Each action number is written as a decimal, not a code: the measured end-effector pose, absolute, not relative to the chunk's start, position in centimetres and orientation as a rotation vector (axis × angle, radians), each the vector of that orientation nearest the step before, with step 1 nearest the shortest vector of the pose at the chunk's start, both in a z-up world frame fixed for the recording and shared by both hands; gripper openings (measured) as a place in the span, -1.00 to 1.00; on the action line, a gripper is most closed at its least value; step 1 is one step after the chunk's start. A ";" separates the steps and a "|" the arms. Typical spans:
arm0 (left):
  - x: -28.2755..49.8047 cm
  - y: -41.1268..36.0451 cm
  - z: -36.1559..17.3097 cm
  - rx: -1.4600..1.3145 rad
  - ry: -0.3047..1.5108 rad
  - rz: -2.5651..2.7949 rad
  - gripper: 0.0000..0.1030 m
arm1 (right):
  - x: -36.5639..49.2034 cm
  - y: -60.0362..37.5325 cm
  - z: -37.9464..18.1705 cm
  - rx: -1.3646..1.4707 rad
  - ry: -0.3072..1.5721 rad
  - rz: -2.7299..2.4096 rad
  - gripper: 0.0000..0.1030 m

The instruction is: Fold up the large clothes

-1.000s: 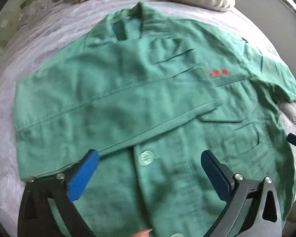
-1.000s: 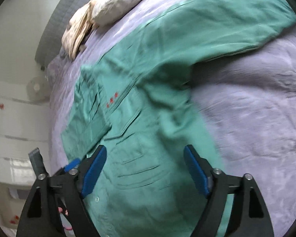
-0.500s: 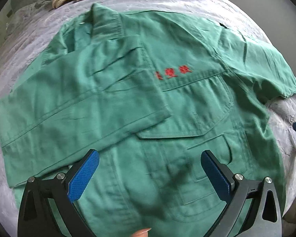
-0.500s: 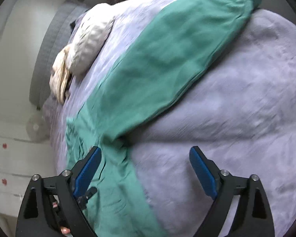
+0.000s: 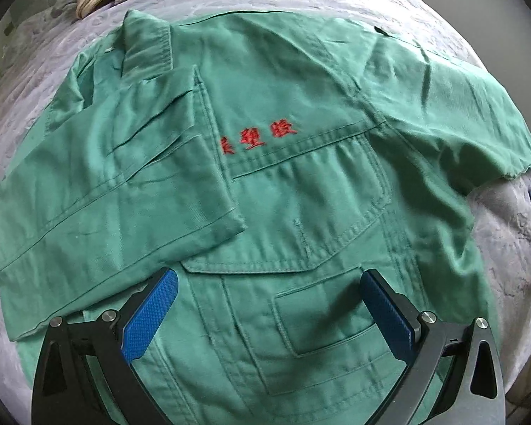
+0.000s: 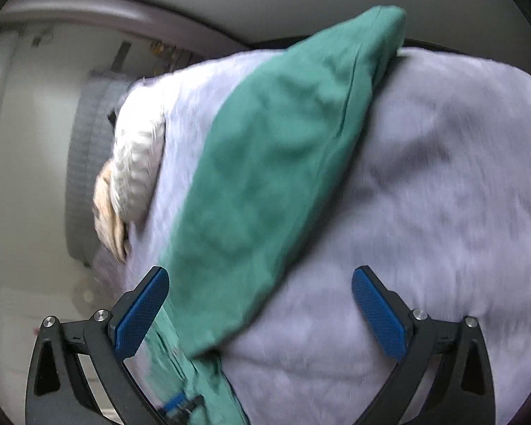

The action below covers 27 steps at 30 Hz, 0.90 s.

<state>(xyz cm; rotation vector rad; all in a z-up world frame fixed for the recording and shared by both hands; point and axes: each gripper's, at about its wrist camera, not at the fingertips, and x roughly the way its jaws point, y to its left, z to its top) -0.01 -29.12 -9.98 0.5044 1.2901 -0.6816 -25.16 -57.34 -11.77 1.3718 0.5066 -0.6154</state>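
A green cotton work jacket with red embroidered characters [image 5: 290, 212] lies spread flat on a pale lilac quilted bedspread [image 5: 506, 233], directly ahead of the left tongs [image 5: 269, 304], whose blue pads stand spread wide above its chest pocket, gripping nothing. The right tongs [image 6: 262, 304] are likewise spread and empty, the jacket's unfolded sleeve [image 6: 276, 163] stretching away ahead between them

We see a matt woven cloth jacket [image 5: 301, 191], a soft napped bedspread [image 6: 424, 212], and textured blue gripper pads [image 5: 150, 318].
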 end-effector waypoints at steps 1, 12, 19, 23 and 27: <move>0.0 -29.4 -9.9 0.494 1.293 -0.682 1.00 | -25.2 -58.1 -11.9 1.388 0.479 -0.611 1.00; 0.8 -32.0 -9.6 0.419 1.282 -0.692 1.00 | -23.0 -65.0 -11.9 1.455 0.309 -0.578 1.00; 1.8 -30.0 -7.6 0.387 1.258 -0.697 1.00 | -22.1 -65.3 -12.4 1.551 0.312 -0.583 -0.89; 2.9 -26.7 -6.8 0.383 1.222 -0.666 1.00 | -20.2 -64.2 -10.3 1.475 0.303 -0.522 -0.90; 5.5 -22.6 -6.6 0.361 1.192 -0.612 1.00 | -14.9 -61.5 -6.1 1.309 0.367 -0.391 -0.90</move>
